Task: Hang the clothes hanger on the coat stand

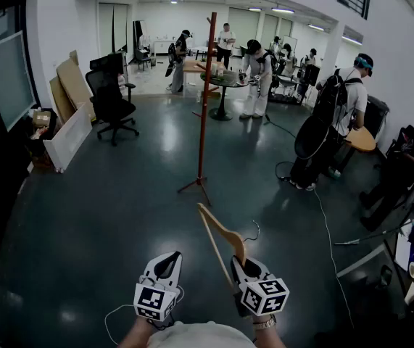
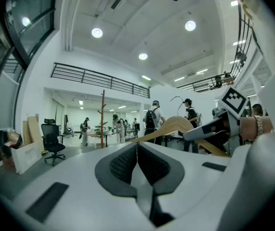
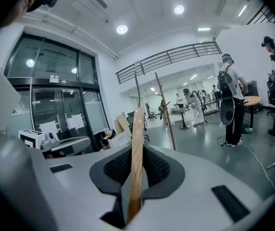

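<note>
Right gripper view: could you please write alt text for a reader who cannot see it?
The right gripper is shut on a wooden clothes hanger, seen edge-on between its jaws. Beyond, a reddish coat stand rises from a grey floor, with people behind it.

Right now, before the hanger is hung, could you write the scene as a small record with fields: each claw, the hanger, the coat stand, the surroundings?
left claw: shut, nothing between its jaws
right claw: shut on the clothes hanger
clothes hanger: wooden with a metal hook, held in the air, not yet on the stand
coat stand: reddish pole, upright, ahead of both claws, apart from the clothes hanger
surroundings: several people, an office chair, a round table
</note>
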`<state>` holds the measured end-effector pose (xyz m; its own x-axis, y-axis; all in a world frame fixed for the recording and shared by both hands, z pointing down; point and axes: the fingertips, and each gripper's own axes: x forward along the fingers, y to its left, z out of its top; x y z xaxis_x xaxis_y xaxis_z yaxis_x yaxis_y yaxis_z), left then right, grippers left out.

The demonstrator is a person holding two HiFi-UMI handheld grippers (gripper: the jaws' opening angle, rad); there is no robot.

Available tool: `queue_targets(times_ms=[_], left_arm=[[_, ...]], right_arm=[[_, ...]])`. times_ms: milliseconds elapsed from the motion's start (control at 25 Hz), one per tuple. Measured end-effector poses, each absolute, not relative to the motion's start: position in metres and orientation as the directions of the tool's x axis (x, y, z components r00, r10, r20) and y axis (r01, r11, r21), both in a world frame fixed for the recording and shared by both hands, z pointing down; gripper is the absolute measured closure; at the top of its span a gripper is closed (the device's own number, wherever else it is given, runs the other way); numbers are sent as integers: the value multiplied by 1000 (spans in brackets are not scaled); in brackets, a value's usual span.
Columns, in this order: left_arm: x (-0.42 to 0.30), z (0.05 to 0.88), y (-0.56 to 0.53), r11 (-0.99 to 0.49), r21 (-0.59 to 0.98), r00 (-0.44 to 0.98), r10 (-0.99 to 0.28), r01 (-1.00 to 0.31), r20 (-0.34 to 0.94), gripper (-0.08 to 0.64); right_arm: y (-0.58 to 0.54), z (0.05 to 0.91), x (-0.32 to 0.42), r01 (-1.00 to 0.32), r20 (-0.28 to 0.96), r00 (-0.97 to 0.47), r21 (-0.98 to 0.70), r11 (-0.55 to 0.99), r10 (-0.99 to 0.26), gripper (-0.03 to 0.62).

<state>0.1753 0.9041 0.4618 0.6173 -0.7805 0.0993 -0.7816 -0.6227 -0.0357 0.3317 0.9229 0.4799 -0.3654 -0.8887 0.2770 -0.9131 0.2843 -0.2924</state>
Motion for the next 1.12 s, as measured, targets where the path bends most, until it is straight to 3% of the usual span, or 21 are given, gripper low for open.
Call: queue_targets(times_ms=[520, 1120], left_arm=[[192, 468, 927, -498, 25, 498, -865, -867, 66, 546], [192, 477, 871, -516, 29, 517, -855, -856, 44, 546]], right_arm=[[939, 497, 374, -915, 337, -388, -252, 315, -858, 523], [877, 500, 369, -924, 364, -380, -184, 334, -851, 523]])
